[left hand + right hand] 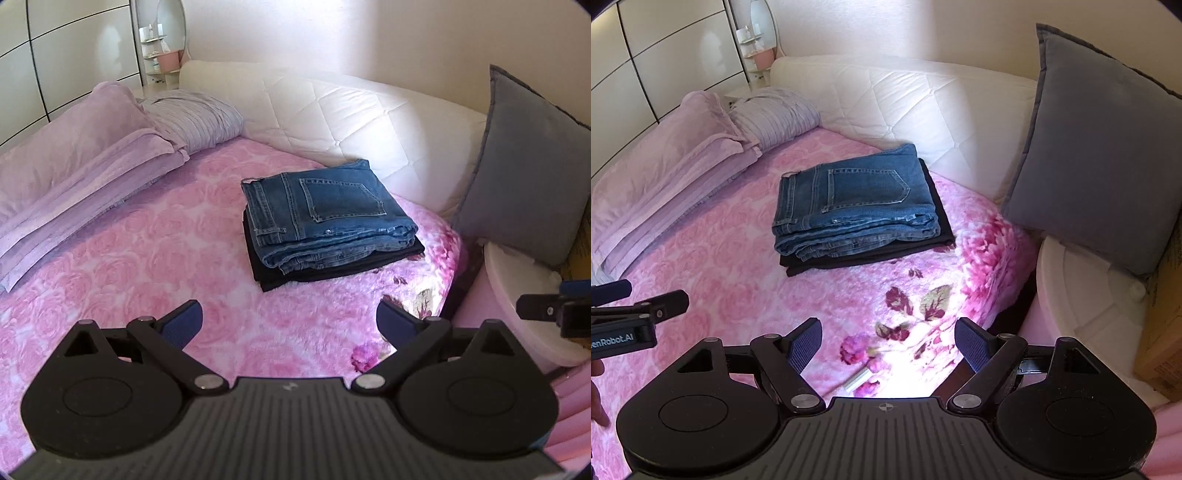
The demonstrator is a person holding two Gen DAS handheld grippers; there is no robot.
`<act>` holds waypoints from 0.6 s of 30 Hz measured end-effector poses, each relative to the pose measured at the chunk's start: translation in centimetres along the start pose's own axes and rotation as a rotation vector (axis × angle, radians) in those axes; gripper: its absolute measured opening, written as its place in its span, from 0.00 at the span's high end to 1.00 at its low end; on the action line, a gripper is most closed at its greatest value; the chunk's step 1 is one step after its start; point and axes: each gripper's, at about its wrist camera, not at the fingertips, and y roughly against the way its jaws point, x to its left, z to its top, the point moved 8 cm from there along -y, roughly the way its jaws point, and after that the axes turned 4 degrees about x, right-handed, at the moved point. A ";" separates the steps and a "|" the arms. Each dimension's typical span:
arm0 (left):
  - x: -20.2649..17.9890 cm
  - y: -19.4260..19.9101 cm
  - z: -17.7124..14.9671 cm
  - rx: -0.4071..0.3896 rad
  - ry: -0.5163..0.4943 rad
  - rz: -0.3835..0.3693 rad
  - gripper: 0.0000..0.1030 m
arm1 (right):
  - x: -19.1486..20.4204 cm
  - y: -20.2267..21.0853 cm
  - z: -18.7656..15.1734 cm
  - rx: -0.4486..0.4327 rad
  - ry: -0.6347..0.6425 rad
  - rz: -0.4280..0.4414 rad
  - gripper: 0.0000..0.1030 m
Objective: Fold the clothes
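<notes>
- The folded blue jeans (325,214) are lying in a thick rectangular bundle on the bed, back pocket facing up, with orange stitching and a small metal rivet showing on the coarse denim
- The jeans are resting directly on top of a folded black garment (280,275), flat and smooth, whose edges are sticking out beneath the denim
- The pink blanket (147,236) under the jeans is looking plush and fuzzy, embossed with rose shapes; nearer than the jeans it is carrying darker magenta flowers with green leaves (923,302)
- The left tongs (290,319) are hovering above the blanket on the near side of the jeans, well apart from them, black arms spread wide, ribbed blue pads gripping nothing
- The right tongs (888,341) are likewise hanging spread and empty, near side of the jeans, textured blue pads facing each other
- A small white cylindrical object (857,380) is lying on the blanket between the right tongs' pads, far nearer than the jeans
- Behind the jeans a white quilted headboard (332,107) is curving, with diamond stitching
- To the jeans' right a square grey cushion (524,162) is standing upright
- To the jeans' left, soft lilac bedding (85,158) is lying folded in layers beside a pleated lilac pillow (195,122)
</notes>
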 end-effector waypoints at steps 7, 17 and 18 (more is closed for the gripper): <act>1.3 0.1 0.7 0.010 0.073 -0.064 0.04 | 1.6 0.4 0.7 -0.026 0.014 -0.026 0.20; 2.4 0.0 1.0 0.021 0.099 -0.044 0.04 | 3.5 -0.7 1.2 -0.020 0.043 -0.009 0.20; 2.6 -0.1 0.9 0.024 0.111 -0.040 0.04 | 3.5 -0.9 1.3 -0.019 0.046 -0.008 0.21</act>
